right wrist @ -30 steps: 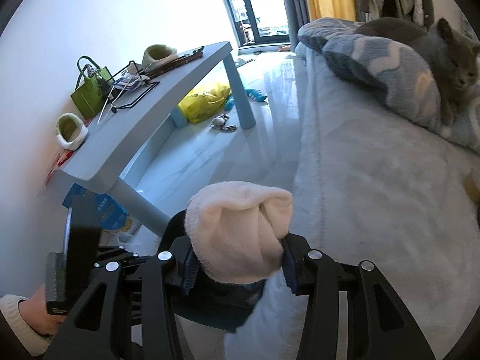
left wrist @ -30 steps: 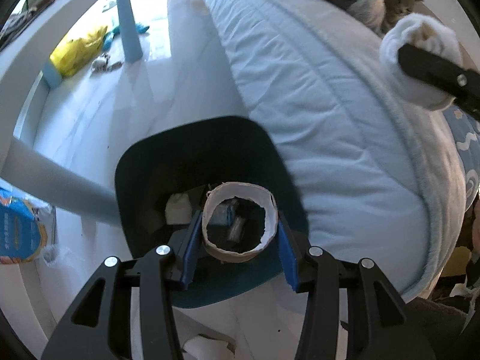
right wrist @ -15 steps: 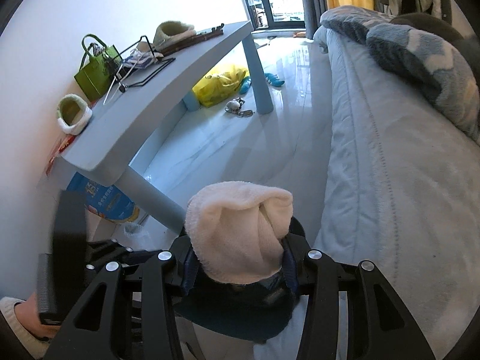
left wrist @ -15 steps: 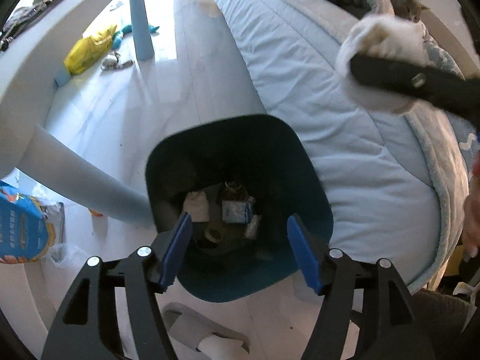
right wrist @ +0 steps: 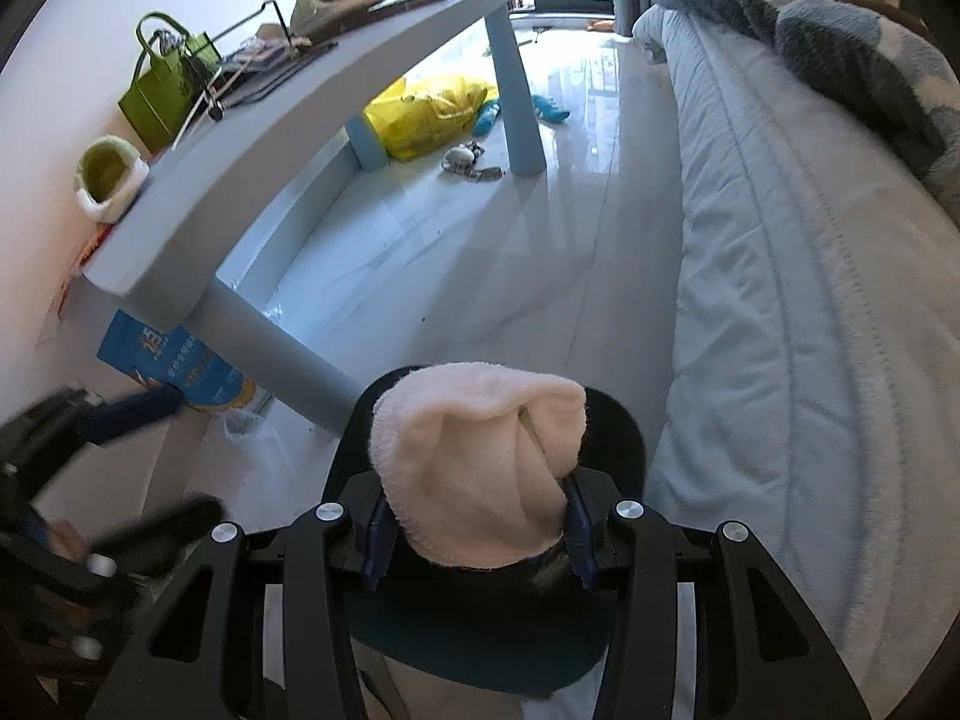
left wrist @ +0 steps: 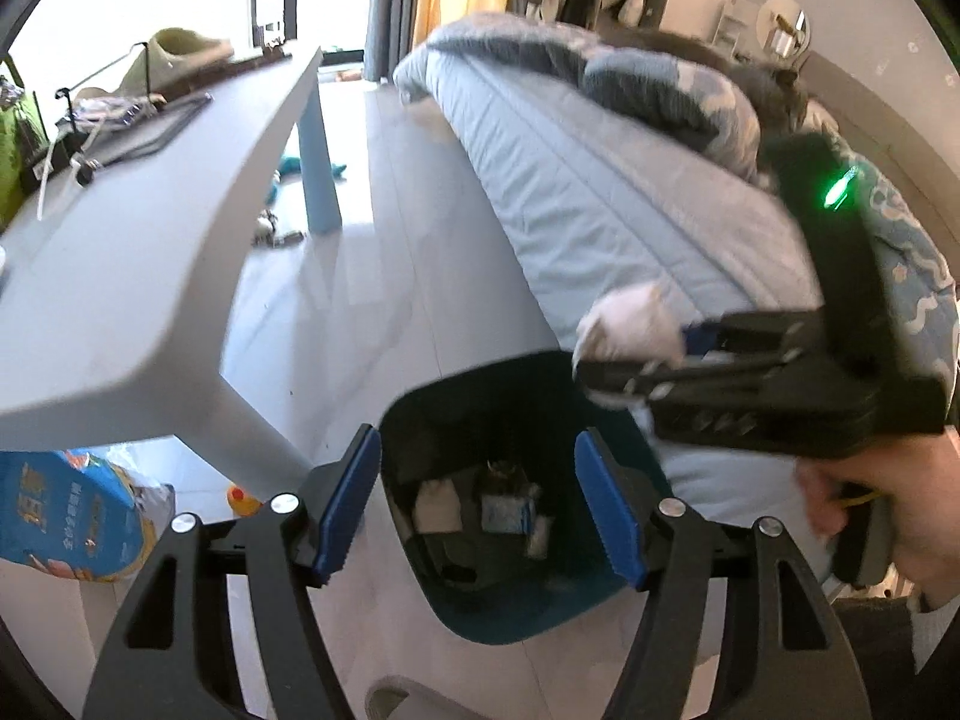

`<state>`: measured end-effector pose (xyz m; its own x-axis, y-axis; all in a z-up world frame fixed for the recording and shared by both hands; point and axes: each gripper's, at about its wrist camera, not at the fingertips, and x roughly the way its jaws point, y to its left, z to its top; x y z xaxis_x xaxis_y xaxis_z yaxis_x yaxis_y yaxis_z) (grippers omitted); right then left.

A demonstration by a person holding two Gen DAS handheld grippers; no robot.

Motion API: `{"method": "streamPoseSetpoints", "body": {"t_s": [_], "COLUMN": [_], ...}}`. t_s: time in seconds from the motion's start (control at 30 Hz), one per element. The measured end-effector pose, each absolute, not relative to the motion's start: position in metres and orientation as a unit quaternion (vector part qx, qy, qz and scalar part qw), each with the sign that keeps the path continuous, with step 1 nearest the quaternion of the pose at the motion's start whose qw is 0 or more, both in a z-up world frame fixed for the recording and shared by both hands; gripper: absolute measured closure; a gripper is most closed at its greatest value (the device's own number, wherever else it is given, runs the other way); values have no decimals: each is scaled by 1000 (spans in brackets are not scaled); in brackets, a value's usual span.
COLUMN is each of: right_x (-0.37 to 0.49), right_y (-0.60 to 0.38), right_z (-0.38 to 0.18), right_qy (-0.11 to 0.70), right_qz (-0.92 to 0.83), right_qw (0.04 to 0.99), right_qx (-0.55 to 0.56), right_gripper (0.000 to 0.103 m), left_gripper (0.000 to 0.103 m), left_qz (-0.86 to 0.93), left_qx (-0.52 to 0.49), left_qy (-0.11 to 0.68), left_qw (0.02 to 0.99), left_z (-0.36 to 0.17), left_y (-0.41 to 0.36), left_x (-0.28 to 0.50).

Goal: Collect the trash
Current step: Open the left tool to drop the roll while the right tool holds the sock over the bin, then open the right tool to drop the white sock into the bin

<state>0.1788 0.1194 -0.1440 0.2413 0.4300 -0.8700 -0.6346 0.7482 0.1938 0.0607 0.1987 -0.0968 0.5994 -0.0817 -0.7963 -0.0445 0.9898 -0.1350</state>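
Dropped cardboard tube gone, left gripper point(left wrist: 478, 501) gapes empty above the bin point(left wrist: 510, 612); right gripper point(right wrist: 477, 531) clamps a fluffy cream sock point(right wrist: 480, 462) over it.

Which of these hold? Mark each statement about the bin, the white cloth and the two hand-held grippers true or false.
1. The right hand-held gripper grips a white cloth. True.
2. The left hand-held gripper holds a cardboard tube. False: its jaws, just opened, are empty.
3. The dark bin already has trash inside. True.
4. The bin stands on the table. False: it stands on the floor beside the bed.
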Motion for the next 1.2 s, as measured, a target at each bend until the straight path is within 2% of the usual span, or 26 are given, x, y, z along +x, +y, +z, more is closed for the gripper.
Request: {"method": "streamPoseSetpoints", "body": {"t_s": [0.53,0.83,0.9,1.03,1.2], "right_x": [171,160,158,152,151], "right_y": [148,150,150,150,147], "right_z": [-206,-236,-239,-241,-230], "right_qy": [561,579,583,579,569], "right_qz": [327,324,327,336,342], "right_qw": [744,724,719,715,723], "right_qx": [-157,-189,-193,-198,-193], "right_gripper": [56,54,50,35,29], "left_gripper": [51,52,52,52,52], "left_qz": [-3,-4,-8,-13,-18], "left_qx": [-93,-77,-78,-80,-81], "left_qy": [363,314,307,296,288], "left_qw": [927,946,949,952,954], "left_z": [-48,-23,-20,-15,-10], "left_y": [222,216,213,209,202], "left_x": [42,34,34,32,34]}}
